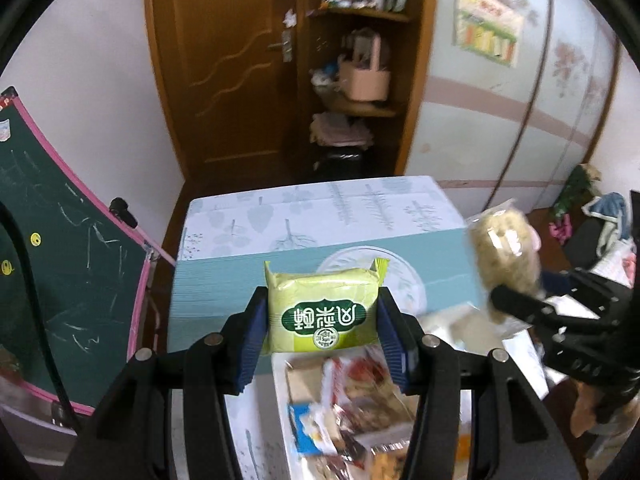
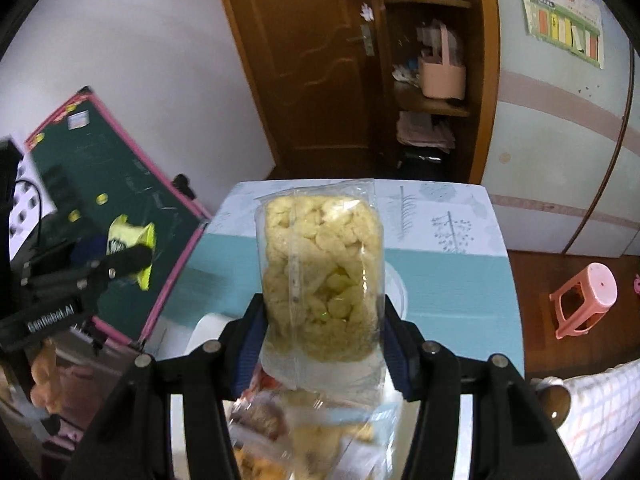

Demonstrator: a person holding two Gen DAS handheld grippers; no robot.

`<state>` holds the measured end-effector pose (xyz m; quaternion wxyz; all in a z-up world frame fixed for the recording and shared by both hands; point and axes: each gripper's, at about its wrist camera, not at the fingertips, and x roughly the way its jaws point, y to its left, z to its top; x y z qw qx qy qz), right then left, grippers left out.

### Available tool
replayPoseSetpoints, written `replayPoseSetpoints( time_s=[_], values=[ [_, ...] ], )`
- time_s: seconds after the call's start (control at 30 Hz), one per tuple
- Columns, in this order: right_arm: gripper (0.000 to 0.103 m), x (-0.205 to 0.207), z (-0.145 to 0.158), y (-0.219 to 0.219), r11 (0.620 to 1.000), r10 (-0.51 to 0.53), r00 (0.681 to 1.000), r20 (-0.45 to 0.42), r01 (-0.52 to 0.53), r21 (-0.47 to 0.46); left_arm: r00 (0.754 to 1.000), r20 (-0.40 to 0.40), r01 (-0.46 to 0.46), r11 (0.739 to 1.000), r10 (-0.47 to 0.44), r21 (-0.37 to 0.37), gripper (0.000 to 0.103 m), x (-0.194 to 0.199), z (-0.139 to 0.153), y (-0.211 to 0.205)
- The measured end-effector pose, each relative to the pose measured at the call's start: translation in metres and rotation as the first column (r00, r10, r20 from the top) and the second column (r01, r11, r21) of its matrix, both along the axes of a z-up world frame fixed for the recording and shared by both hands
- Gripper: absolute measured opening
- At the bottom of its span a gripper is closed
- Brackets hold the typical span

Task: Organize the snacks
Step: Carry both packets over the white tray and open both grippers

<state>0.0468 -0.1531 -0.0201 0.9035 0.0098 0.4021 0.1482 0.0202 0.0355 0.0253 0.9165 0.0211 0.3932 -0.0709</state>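
Carrying load: two packets are held in the air above the surface (image 1: 224,220), one per tongs.
Left tongs (image 1: 322,312): closed on the green packet (image 1: 322,312), pads pressing its two short sides; packet lies level between them, print upside down to the camera.
Right tongs (image 2: 322,320): closed on the clear bag (image 2: 320,264) of pale puffed pieces, gripped near its lower end; most of the bag stands free above the pads.
Pile (image 1: 344,412): loose wrapped snacks lie below both tongs at the near end of the surface; blurred, so no exact count.
Risk, left: glossy film may slide out of the pads if the tongs tilt further or jerk.
Risk, right: the tall bag is top-heavy above its grip; a fast swing could fold it over or pull it loose. A harder squeeze would likely crush the brittle contents.
Risk, both: the two tongs travel side by side, near each other; converging paths could knock one packet from its grip.
Count, tongs: two.
Count, held packets: two (one green, one clear).
Count, surface: one.
Count, pile items: several; cannot tell exactly.
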Motion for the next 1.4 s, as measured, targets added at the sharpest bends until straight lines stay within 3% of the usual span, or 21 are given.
replayPoseSetpoints(
  time_s=[0.27, 0.37, 0.53, 0.6, 0.7, 1.3, 1.4],
  values=[
    [0.054, -0.077, -0.008, -0.016, 0.989, -0.095, 0.992, 0.085, 0.085, 0.117, 0.994, 0.104, 0.044, 0.999, -0.043, -0.009, 0.051, -0.07, -0.019, -0.02],
    [0.054, -0.094, -0.017, -0.02, 0.983, -0.121, 0.991, 0.063, 0.111, 0.145, 0.995, 0.096, 0.03, 0.999, -0.026, -0.038, 0.051, -0.081, -0.036, -0.023],
    [0.054, -0.111, -0.023, -0.016, 0.988, -0.12, 0.991, 0.065, 0.113, 0.102, 0.996, 0.084, -0.028, 1.0, 0.029, -0.008, 0.051, -0.086, -0.065, -0.024],
    [0.054, -0.116, -0.024, -0.015, 0.988, -0.129, 0.989, 0.078, 0.122, 0.092, 0.998, 0.043, -0.052, 0.998, 0.053, -0.024, 0.051, -0.081, -0.076, -0.021],
    [0.054, -0.12, -0.03, -0.012, 0.988, -0.138, 0.987, 0.087, 0.131, 0.087, 0.997, 0.002, -0.071, 0.996, 0.071, -0.05, 0.051, -0.076, -0.084, -0.018],
    [0.054, -0.112, -0.052, -0.003, 0.986, -0.163, 0.985, 0.06, 0.161, 0.045, 0.993, -0.047, -0.113, 0.994, 0.113, 0.009, 0.054, -0.067, -0.097, -0.028],
    [0.055, -0.107, -0.059, -0.001, 0.985, -0.172, 0.985, 0.034, 0.171, 0.023, 0.991, -0.054, -0.124, 0.992, 0.124, 0.013, 0.064, -0.065, -0.1, -0.028]
  ],
)
